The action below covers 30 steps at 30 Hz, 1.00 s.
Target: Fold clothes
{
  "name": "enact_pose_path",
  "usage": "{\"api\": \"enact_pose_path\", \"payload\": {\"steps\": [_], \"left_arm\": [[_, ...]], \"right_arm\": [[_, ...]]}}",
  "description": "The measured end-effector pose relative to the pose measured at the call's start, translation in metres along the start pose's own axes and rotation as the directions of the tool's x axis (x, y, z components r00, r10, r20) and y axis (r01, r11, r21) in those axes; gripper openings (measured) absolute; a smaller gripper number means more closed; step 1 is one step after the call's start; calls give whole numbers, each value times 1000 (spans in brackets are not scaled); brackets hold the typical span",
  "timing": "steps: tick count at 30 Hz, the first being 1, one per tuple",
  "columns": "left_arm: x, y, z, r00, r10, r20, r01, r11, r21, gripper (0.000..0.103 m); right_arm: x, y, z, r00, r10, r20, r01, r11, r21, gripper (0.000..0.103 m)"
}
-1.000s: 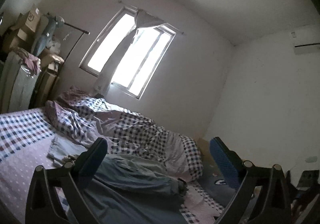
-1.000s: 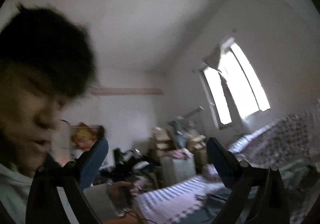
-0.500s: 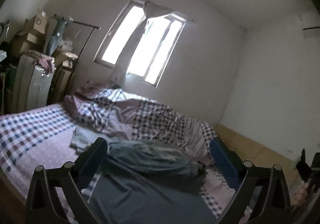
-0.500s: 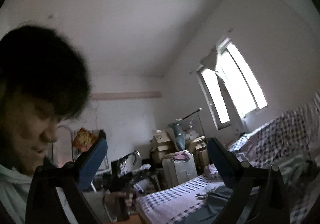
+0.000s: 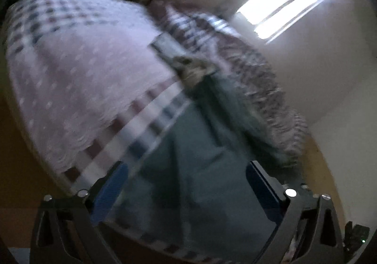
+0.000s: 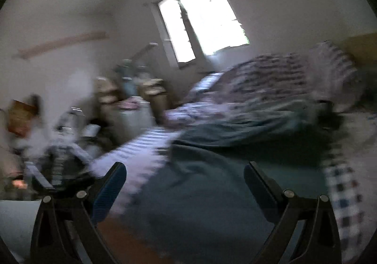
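A dark blue-grey garment [image 5: 202, 169] lies spread on the bed, its near part under my left gripper [image 5: 186, 184], which hangs open above it with nothing between the blue pads. In the right wrist view the same garment [image 6: 212, 181] fills the lower middle, with a lighter grey-green piece [image 6: 254, 120] bunched behind it. My right gripper [image 6: 185, 181] is also open and holds nothing, hovering over the garment's near edge. Both views are motion-blurred.
The bed has a pink dotted and checked sheet [image 5: 82, 71] and a crumpled checked quilt [image 6: 282, 75] along the wall side. A bright window [image 6: 200, 19] is behind. Boxes and clutter [image 6: 132, 99] stand at the bed's far end, and a cluttered stand [image 6: 59, 146] sits at left.
Both grippers have swung down toward the bed. The left view now looks onto the sheet and garment instead of the room; the right view has turned off the person onto the bed.
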<state>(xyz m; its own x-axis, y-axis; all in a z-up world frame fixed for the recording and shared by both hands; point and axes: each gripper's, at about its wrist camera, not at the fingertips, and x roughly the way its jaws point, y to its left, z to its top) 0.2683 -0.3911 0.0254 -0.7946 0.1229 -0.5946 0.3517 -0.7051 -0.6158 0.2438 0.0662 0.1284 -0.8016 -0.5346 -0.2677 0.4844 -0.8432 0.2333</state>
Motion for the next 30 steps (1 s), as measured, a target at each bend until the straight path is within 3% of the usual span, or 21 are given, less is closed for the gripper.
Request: {"api": "enact_pose_path", "payload": {"steps": [1,4,8,11,16,23,27,30], "left_arm": [[5,2,-4,999,48,-8,-48,998,28,96],[14,-3,-14,997,74,-37,-69,991,111,93],[26,-8,-23,991,114,-66,-101,980,174,92],[35,3,-23,983,154,-103,-140,981,134,77],[40,28,-25,985,92,-144,-94,996,-9,77],[54,44,-38,973,13,-229,-45,990,-132,71],[57,44,-43,968,-64,-244,10,976,-216,71],[57,45,-50,952,-174,-250,94,949,-302,71]], "right_arm": [[8,1,-4,997,-76,2,76,996,-40,102],[21,7,-15,977,-209,43,213,966,-145,102],[33,12,-25,984,-176,-6,174,977,-122,102],[36,12,-31,988,-147,-39,141,983,-120,102],[15,11,-28,993,-102,-50,99,993,-70,102],[27,17,-37,992,-31,-120,29,999,-20,102],[40,29,-49,986,-7,-169,-1,999,-50,102],[53,41,-60,977,2,-213,-21,996,-89,102]]}}
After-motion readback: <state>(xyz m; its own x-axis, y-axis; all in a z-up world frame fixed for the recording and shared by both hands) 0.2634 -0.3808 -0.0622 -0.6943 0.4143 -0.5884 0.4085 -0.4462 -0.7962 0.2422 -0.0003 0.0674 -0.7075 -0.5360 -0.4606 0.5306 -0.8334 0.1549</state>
